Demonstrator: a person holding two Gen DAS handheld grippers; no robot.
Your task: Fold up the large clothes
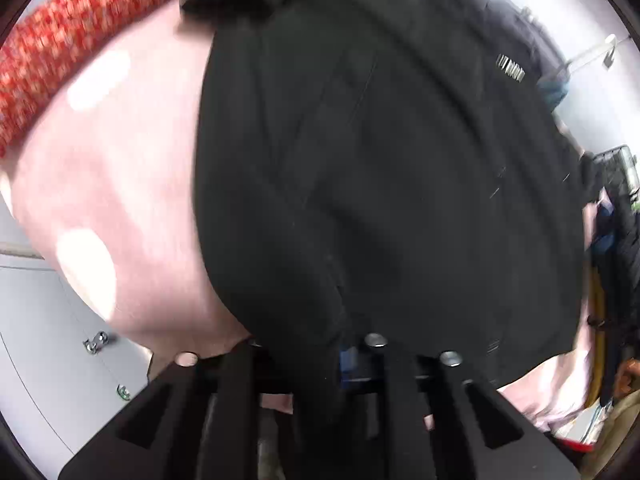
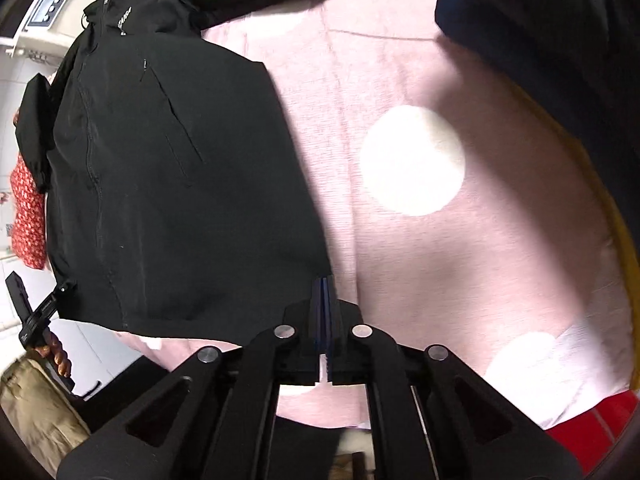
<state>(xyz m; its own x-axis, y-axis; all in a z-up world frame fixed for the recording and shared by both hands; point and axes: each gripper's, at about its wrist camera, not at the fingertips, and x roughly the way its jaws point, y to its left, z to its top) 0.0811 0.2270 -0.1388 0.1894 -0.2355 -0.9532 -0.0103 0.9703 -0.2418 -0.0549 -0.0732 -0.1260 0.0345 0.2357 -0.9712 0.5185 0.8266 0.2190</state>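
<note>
Left wrist view: black jacket (image 1: 380,168) fills most of the frame, spread flat on a pink sheet with pale dots (image 1: 120,200). Small white logo shows toward the upper right of the cloth. A red patterned fabric (image 1: 60,40) lies along the sheet's far edge. The left gripper (image 1: 352,360) sits right at the jacket's near hem; its tips are buried in dark cloth, jaws drawn nearly together. Reads as clenched on the hem, a fold of fabric bunched between the fingers, though blur hides the pads themselves.

Right wrist view: same jacket (image 2: 172,184) lies to the left, front up, zip and chest pocket showing, one sleeve reaching across the top. The right gripper (image 2: 325,320) hovers over bare pink sheet (image 2: 500,260) just beside the jacket's lower corner, blue pads almost together with a sliver of gap, nothing between them. At far left, a hand (image 2: 54,354) holds the other tool by the opposite hem corner.

Judgement on the step: the hem needs both corners held before lifting. The right tool should part its jaws, slide under the near corner, and bite through every layer. Then raise both corners evenly so the hem folds toward the collar without skewing.
</note>
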